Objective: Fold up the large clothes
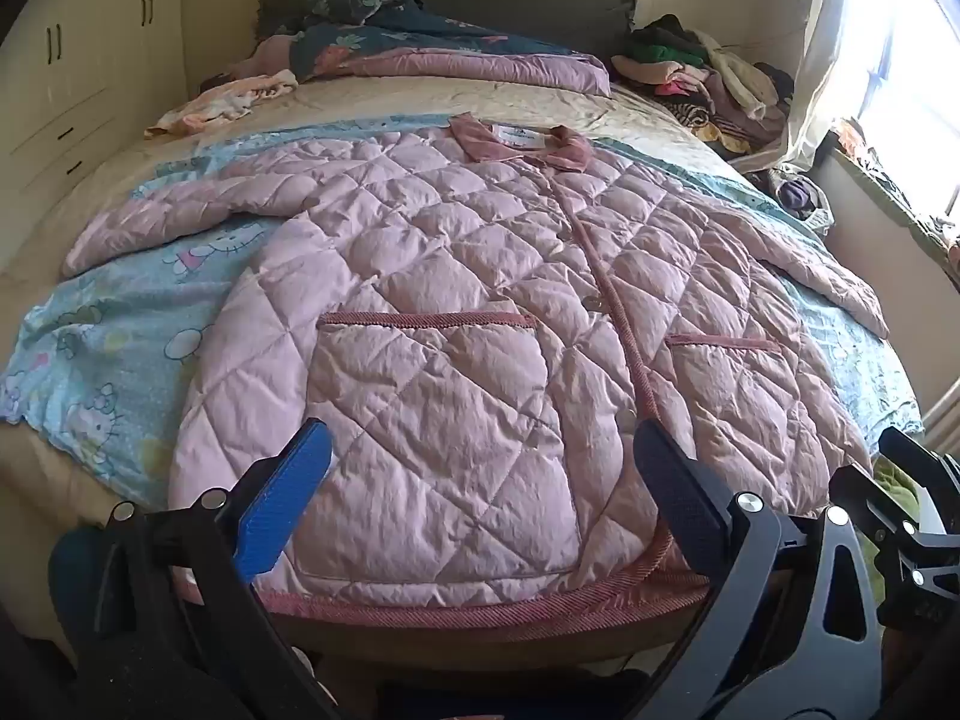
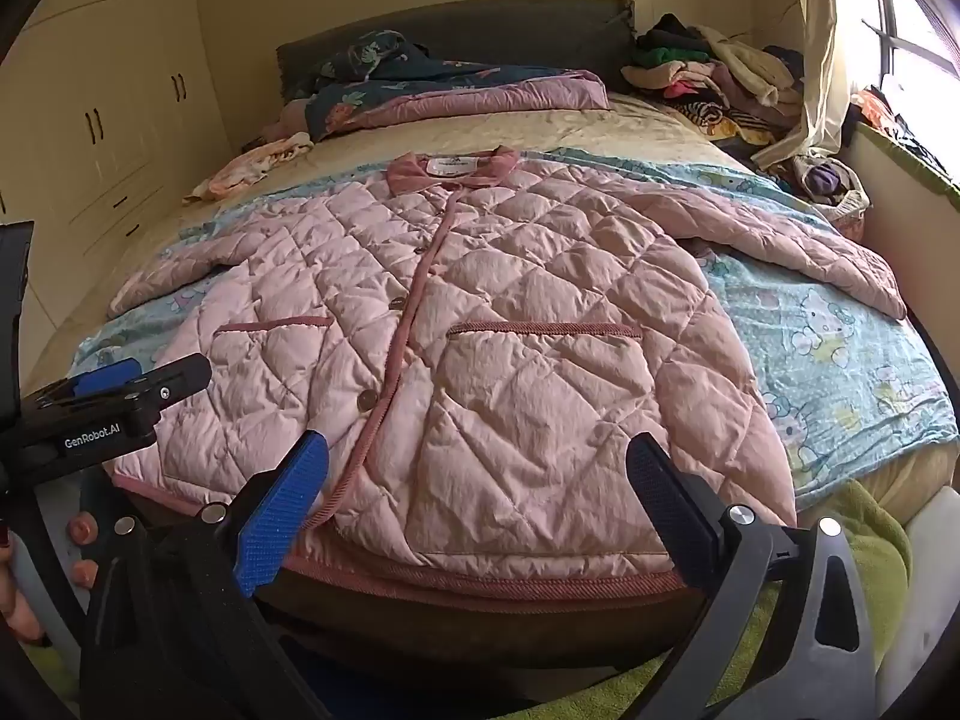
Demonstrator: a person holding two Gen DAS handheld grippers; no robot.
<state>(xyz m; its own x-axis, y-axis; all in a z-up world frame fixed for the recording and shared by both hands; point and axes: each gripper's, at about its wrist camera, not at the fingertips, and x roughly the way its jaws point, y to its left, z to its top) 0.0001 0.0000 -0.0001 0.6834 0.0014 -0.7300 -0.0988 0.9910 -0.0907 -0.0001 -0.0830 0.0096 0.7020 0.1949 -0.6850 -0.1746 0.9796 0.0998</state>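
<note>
Both jacket (image 1: 456, 300) sleeve ends perhaps draped past bed (image 1: 420, 102) edges.

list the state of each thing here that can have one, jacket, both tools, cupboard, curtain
pink quilted jacket: spread flat on the bed, front up, buttoned, sleeves out to both sides, not yet folded
left tool: open, above the hem, holding nothing
right tool: open, above the hem, holding nothing
cupboard doors: shut
curtain: drawn aside, window uncovered
clothes pile: heaped, unfolded
</note>
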